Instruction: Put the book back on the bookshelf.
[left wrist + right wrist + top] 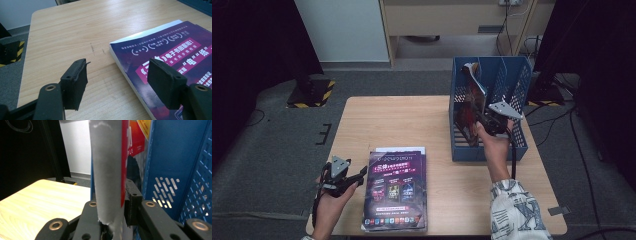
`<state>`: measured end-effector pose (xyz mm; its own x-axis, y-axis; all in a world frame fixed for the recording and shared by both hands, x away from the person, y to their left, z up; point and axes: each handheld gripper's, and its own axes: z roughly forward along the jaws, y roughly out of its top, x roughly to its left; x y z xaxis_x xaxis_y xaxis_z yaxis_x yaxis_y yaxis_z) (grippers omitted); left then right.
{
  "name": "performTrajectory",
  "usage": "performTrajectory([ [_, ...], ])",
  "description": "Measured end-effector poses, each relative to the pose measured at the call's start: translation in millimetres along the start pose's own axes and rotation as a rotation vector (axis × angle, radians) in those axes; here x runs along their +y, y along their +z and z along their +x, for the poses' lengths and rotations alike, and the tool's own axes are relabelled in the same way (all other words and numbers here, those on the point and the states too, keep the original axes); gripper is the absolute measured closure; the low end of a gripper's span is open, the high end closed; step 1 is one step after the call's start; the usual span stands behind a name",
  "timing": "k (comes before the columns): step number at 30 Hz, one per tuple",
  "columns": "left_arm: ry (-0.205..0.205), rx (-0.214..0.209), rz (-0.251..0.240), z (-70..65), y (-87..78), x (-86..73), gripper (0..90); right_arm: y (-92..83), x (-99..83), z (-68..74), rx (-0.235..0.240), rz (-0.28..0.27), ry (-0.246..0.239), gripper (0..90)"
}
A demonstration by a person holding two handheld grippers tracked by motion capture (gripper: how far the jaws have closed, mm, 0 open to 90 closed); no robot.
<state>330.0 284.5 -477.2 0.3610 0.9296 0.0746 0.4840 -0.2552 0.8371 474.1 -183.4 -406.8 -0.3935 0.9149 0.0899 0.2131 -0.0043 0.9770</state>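
- The magazine (pixel 472 107) stands on edge in the blue file rack (pixel 517 80), in the upper right of the high view, in the leftmost slot as that view shows it. Its long axis runs up and a little toward the upper left of the frame, its top clear of the rack's rim.
- The right gripper (pixel 486 125) meets it from below and to the right, at the lower near edge. In the right gripper view the grey spine (pixel 106 170) rises straight up between the two black jaws.
- The jaws sit close on either side of the spine; I judge this a light clasp near letting go, though whether the pads press on the paper is hard to tell here.
- The coming move likely turns on this: the magazine lies straight ahead of the right gripper, already in the slot, so the hand need only back out toward the lower right.
- The left gripper (pixel 343 175) rests at the lower left of the high view, jaws apart and empty, just beside the stack of purple booklets (pixel 396 190).
- That stack lies flat on the wooden table (pixel 392 120), long axis running up the frame, nearer the left hand than the right.
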Motion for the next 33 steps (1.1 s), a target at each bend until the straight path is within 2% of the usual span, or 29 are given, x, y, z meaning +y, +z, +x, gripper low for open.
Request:
performTrajectory([
  [9, 0.003, -0.002, 0.002, -0.9, 0.2, 0.1, 32.1, 3.0, 6.0, -2.8, -0.006, 0.025, 0.006, 73.5],
  [15, 0.003, -0.003, 0.002, -0.9, 0.0, 0.2, 32.1, 10.4, 15.6, -3.7, -0.024, 0.067, 0.014, 65.2],
  [17, 0.003, -0.003, 0.002, -0.9, 0.0, 0.2, 32.1, 12.1, 18.5, -4.0, -0.036, 0.074, 0.021, 66.1],
  [22, 0.003, -0.006, 0.002, -1.1, 0.1, 0.2, 32.1, 13.1, 19.6, -3.5, -0.068, 0.105, 0.017, 80.2],
  [25, 0.005, -0.007, 0.002, -1.5, 0.1, 0.3, 32.1, 13.3, 19.0, -3.1, -0.081, 0.117, 0.012, 84.8],
  [28, 0.007, -0.008, 0.004, -1.7, 0.3, 0.3, 32.1, 15.4, 19.8, -2.0, -0.065, 0.135, 0.024, 84.7],
  [31, 0.008, -0.009, 0.004, -1.8, 0.3, 0.3, 32.1, 18.2, 18.3, -1.4, -0.072, 0.156, 0.032, 81.0],
  [33, 0.009, -0.01, 0.006, -1.7, 0.4, 0.1, 32.0, 19.5, 16.0, -1.9, -0.082, 0.162, 0.035, 82.9],
])
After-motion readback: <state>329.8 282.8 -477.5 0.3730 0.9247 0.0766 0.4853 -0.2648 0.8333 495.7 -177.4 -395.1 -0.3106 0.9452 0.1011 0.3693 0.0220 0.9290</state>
